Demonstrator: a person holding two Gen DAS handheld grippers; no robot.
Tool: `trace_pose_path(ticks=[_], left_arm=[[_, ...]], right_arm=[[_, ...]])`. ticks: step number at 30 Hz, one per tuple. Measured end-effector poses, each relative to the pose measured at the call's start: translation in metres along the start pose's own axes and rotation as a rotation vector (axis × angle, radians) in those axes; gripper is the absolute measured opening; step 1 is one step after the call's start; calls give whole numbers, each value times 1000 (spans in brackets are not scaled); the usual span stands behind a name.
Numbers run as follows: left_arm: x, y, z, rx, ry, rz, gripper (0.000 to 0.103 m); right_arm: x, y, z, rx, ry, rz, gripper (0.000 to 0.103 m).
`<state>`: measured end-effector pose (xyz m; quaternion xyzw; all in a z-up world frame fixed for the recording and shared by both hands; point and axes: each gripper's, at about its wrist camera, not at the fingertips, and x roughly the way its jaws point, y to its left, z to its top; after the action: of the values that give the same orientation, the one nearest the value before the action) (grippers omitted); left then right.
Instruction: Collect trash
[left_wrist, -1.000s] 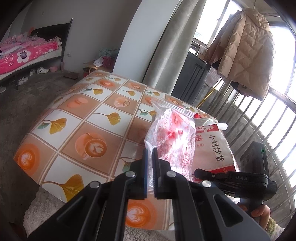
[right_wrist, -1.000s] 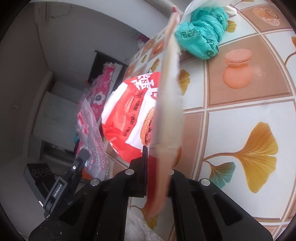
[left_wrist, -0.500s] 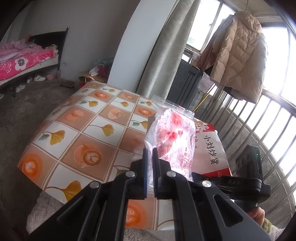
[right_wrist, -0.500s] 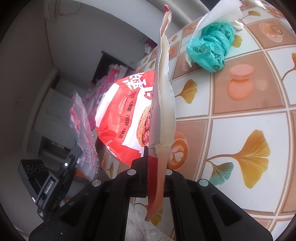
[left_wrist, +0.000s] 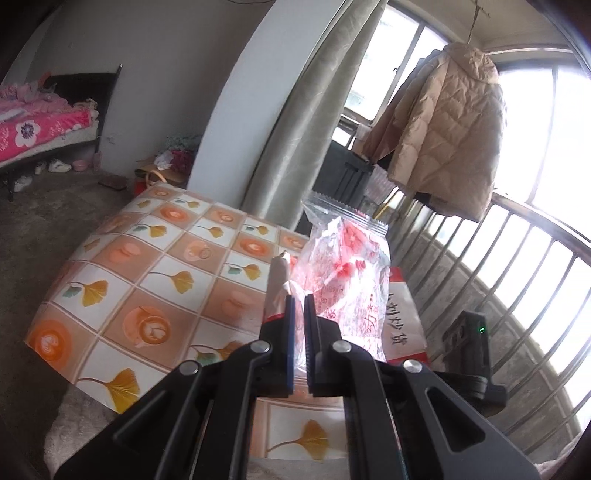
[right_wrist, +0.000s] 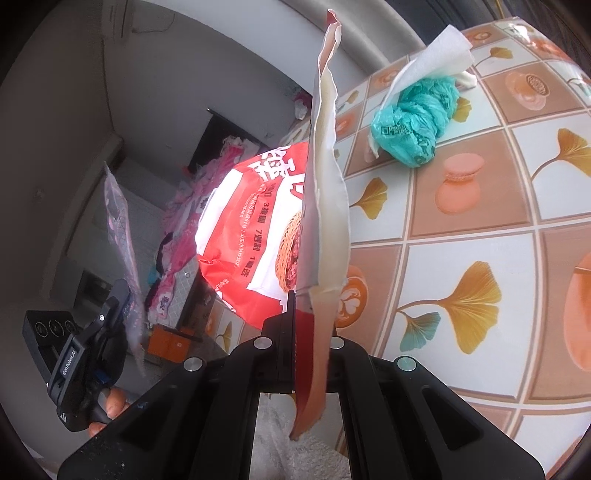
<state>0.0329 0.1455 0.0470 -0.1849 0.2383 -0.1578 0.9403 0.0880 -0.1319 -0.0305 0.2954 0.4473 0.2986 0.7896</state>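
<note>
My left gripper (left_wrist: 300, 306) is shut on a clear wrapper with red print (left_wrist: 343, 273), held upright above the table's near edge; that wrapper also shows in the right wrist view (right_wrist: 120, 229). My right gripper (right_wrist: 312, 299) is shut on the rim of a large red and white snack bag (right_wrist: 251, 225), whose torn white edge (right_wrist: 327, 177) stands up from the jaws. The same bag lies behind the wrapper in the left wrist view (left_wrist: 400, 321). A crumpled teal plastic bag (right_wrist: 415, 122) with a white tissue (right_wrist: 432, 62) lies on the tablecloth (right_wrist: 480, 229) beyond.
The table carries a tiled ginkgo-leaf and coffee-cup cloth (left_wrist: 147, 280). A window railing (left_wrist: 517, 266) and a hanging beige coat (left_wrist: 447, 129) stand to the right, a curtain (left_wrist: 295, 118) behind the table, and a pink bed (left_wrist: 33, 129) far left.
Both grippers have risen and drawn back a little from the table, keeping their holds. The snack bag's torn edge now shows just left of my left gripper's fingers.
</note>
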Motion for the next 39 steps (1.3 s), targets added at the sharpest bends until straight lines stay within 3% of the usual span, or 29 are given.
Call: trace_pose_path(ticks=[7,14,19,23,27,32,39], left_arm=[[-10,-21,11,-19,-14,-80,4],[-10,-64,23,32,-7,-204,4],[14,-112,21,112,77,-288,4],[46,-163,5,184,178,-412,4],[85,-224,-25,259,299,-511,4],[147,-304,-94,340,516,-603,4],[225,-407,-222,516,782,-558,6]], right_arm=[[-31,0,-11,-46,-47,2,0],[-80,-6,-29,-79,-86,-14,0],[-135,-15,-43,-109,-127,-96,0],[-181,-33,-58,-96,-147,-200,0],[-234,-63,-79,-17,-167,-338,0],[-282,-117,-110,133,-161,-509,0],[-329,-204,-167,346,-130,-703,0]])
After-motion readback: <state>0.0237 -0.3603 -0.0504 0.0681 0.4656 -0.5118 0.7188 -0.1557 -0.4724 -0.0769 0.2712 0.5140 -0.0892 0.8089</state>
